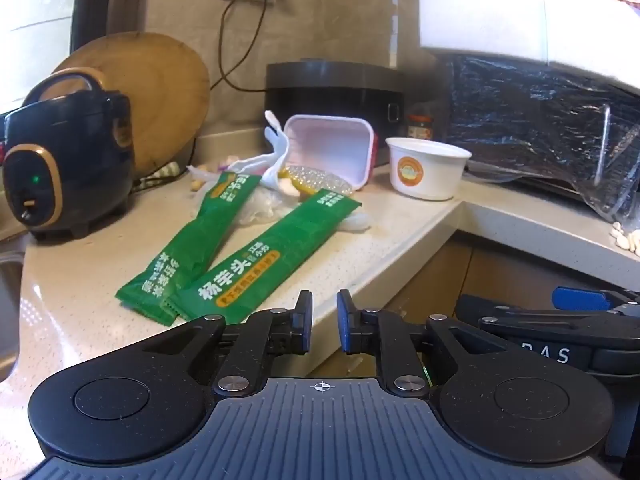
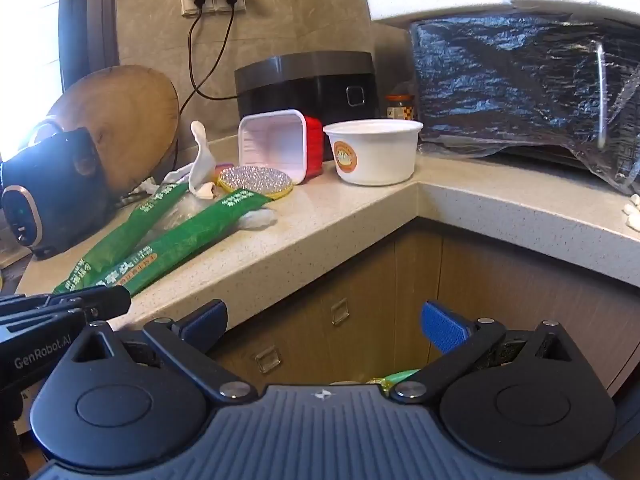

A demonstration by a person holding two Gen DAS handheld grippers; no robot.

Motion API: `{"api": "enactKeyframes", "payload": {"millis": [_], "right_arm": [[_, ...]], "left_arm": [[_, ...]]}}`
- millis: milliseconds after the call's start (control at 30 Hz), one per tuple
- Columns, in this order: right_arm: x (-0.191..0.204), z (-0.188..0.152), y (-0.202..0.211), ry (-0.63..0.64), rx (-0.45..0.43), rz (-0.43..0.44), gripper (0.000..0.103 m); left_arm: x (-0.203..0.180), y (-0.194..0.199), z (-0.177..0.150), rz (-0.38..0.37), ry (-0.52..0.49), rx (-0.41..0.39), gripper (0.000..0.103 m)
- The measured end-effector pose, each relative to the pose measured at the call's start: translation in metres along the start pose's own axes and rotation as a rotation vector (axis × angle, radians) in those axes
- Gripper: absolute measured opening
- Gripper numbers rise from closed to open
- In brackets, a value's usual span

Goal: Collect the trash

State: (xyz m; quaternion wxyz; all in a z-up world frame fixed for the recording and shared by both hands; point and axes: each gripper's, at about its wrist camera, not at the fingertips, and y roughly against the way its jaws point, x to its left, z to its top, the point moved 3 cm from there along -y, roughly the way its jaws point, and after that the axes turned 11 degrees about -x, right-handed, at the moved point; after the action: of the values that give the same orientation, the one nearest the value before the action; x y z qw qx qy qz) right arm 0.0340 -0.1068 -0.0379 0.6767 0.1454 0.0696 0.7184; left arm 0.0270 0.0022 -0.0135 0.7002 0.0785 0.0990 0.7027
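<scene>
Our left gripper (image 1: 324,322) jaws stand narrowly parted, empty; right gripper (image 2: 324,328) jaws wide, empty. The green packets (image 1: 224,248) lie just ahead on the bench (image 1: 80,292) — light, crinkly, slippery — so we'd pinch a near end.

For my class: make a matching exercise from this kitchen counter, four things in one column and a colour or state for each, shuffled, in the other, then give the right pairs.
Things:
1. snack packets
2. paper bowl
3. plastic tray
4. small rice cooker

States:
A. tipped on its side, opening facing the camera
B. dark body with a green light lit
C. green, lying flat near the counter edge
D. white, standing upright with a round orange logo

Pairs: 1-C, 2-D, 3-A, 4-B
</scene>
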Motion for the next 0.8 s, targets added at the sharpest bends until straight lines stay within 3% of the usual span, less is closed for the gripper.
{"api": "enactKeyframes", "payload": {"millis": [100,267,800], "right_arm": [[-0.005,-0.001,-0.003,0.005,0.023,-0.011,0.103],[-0.001,-0.006,-0.003,-0.02,0.02,0.002,0.103],[-0.009,-0.01,-0.009,-0.02,0.059,0.032,0.103]], "left_arm": [[0.003,-0.01,-0.006,-0.003,-0.003,0.049,0.018],[-0.003,-0.001,-0.005,0.006,-0.015,0.009,0.017],[-0.009,-0.007,-0.008,-0.002,-0.017,0.054,0.018]]}}
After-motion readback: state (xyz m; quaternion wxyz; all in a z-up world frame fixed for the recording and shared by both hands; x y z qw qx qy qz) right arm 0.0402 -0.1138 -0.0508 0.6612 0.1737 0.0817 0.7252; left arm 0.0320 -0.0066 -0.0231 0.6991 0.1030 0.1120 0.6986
